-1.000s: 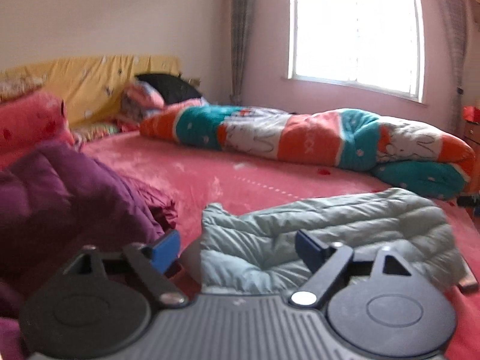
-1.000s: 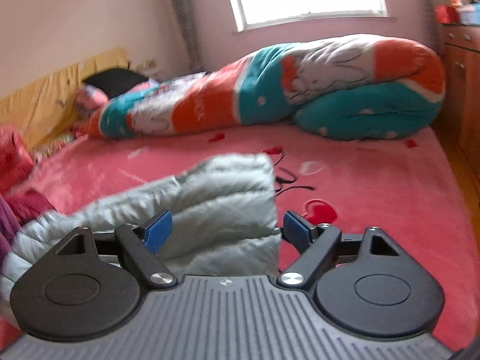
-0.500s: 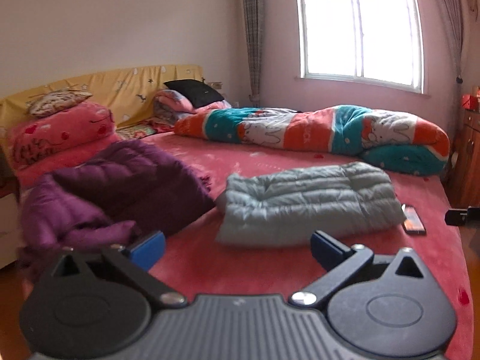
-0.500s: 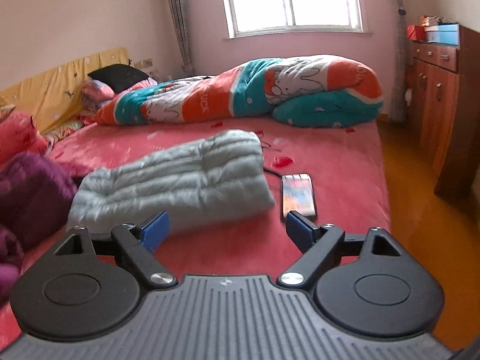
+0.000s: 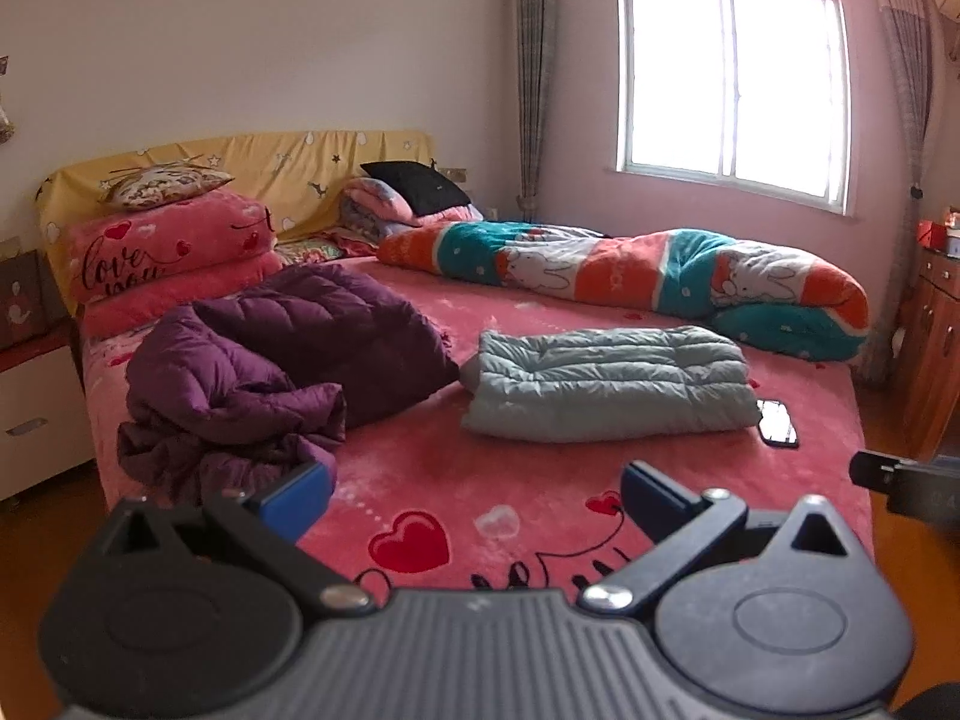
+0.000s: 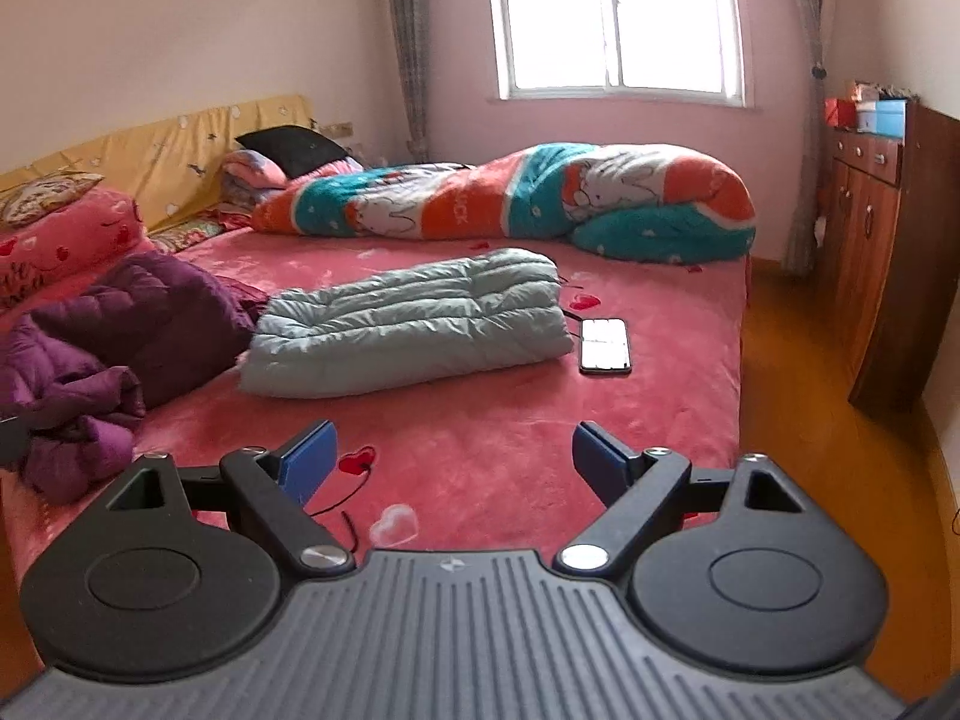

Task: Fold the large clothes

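A pale grey-green puffer jacket [image 5: 606, 387] [image 6: 408, 321] lies folded into a flat bundle in the middle of the red bed [image 5: 480, 480] [image 6: 660, 408]. To its left sits a crumpled purple puffer jacket [image 5: 258, 378] [image 6: 102, 354]. My left gripper [image 5: 474, 495] is open over the bed's near edge, well short of both jackets, with nothing between its blue pads. My right gripper [image 6: 453, 462] is also open and empty, back from the folded jacket. The right gripper's tip [image 5: 900, 480] shows at the right edge of the left wrist view.
A phone [image 5: 778, 423] [image 6: 605, 345] lies on the bed right of the folded jacket. A rolled orange-and-teal quilt [image 5: 648, 282] [image 6: 516, 198] runs along the far side. Pink pillows [image 5: 168, 264] stack at the headboard. A wooden cabinet [image 6: 888, 240] stands right; a white nightstand [image 5: 36, 414] left.
Both grippers have pulled back from the folded grey-green jacket, which lay right at their fingers one second ago and is now far off. The whole bed has come into view.
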### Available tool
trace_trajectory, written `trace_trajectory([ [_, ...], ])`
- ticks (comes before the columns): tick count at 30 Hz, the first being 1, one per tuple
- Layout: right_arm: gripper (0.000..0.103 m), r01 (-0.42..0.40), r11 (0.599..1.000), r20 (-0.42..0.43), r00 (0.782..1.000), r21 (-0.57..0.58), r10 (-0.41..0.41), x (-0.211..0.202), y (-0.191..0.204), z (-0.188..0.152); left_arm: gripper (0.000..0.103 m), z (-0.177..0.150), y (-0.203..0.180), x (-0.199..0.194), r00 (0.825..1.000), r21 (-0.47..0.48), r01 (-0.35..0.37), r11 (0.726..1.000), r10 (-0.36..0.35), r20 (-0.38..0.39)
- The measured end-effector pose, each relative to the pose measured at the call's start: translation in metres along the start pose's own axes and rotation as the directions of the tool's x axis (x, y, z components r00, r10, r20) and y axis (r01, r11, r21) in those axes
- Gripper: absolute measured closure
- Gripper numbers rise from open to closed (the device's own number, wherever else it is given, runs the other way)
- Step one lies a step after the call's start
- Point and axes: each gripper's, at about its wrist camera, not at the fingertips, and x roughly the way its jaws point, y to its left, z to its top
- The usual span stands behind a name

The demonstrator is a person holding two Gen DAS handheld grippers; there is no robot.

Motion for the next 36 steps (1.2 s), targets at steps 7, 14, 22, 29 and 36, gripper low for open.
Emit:
trace_trajectory([
  [7, 0.0, -0.03, 1.0, 0.039, 0.999, 0.0, 0.03, -0.025, 0.006, -0.003, 0.001, -0.003, -0.001, -0.028, 0.999, 0.001, -0.001, 1.0, 0.001, 0.049],
  [14, 0.0, -0.034, 0.999, 0.057, 0.998, 0.009, 0.034, -0.03, 0.006, -0.006, 0.001, -0.005, -0.011, -0.037, 0.997, 0.033, -0.018, 0.999, 0.016, 0.072],
  [22, 0.0, -0.027, 1.0, 0.063, 0.998, 0.01, 0.026, -0.03, 0.006, -0.01, 0.001, -0.008, -0.018, -0.032, 0.998, 0.017, -0.016, 1.0, 0.015, 0.06],
  [29, 0.0, -0.016, 1.0, 0.069, 0.998, 0.009, 0.015, -0.025, 0.011, -0.014, 0.001, -0.01, -0.021, -0.025, 0.999, 0.021, -0.017, 1.0, 0.016, 0.042],
  [36, 0.0, -0.009, 1.0, 0.085, 0.996, 0.004, 0.009, -0.026, 0.022, -0.017, 0.001, -0.012, -0.019, -0.017, 1.0, 0.001, -0.02, 1.0, 0.02, 0.02],
])
